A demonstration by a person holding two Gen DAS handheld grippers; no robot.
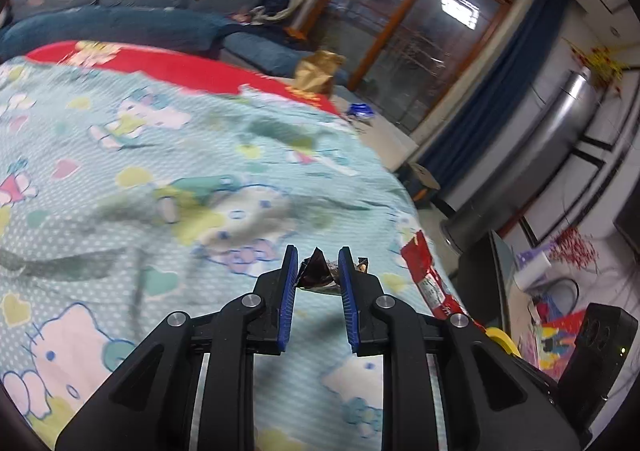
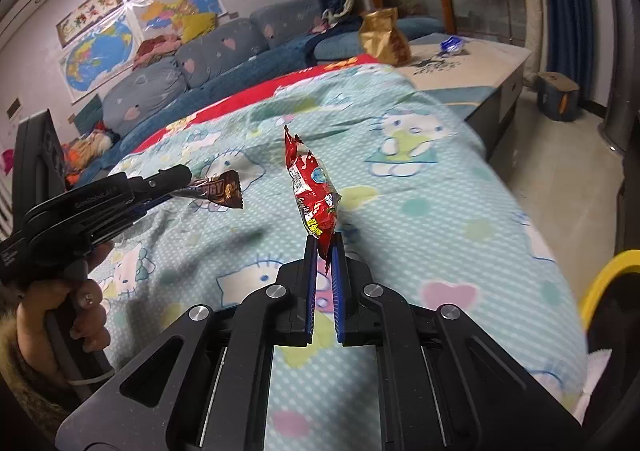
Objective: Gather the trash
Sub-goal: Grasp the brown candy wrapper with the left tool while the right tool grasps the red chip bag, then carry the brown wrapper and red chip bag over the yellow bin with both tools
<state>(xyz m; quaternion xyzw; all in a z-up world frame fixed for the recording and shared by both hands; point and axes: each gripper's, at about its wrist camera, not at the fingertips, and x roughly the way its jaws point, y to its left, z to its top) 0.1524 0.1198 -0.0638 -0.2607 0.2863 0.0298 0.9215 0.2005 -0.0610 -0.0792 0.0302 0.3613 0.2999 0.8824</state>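
My left gripper [image 1: 318, 257] is shut on a crumpled dark brown snack wrapper [image 1: 316, 275], lifted above the bed. The right wrist view shows that same left gripper [image 2: 182, 181] from the side, held by a hand, with the brown wrapper [image 2: 224, 189] sticking out of its tip. My right gripper [image 2: 325, 247] is shut on the bottom end of a red snack wrapper [image 2: 314, 191], which stands up from the pads. The red wrapper [image 1: 430, 279] hangs at the right in the left wrist view.
Below both grippers lies a mint cartoon-print quilt [image 2: 420, 179] with a red blanket [image 1: 180, 67] behind it. A gold paper bag [image 2: 382, 37] and a blue wrapper [image 2: 452, 43] sit on a low table beyond. A yellow rim [image 2: 604, 283] shows at the right; sofa cushions [image 2: 208, 55] line the wall.
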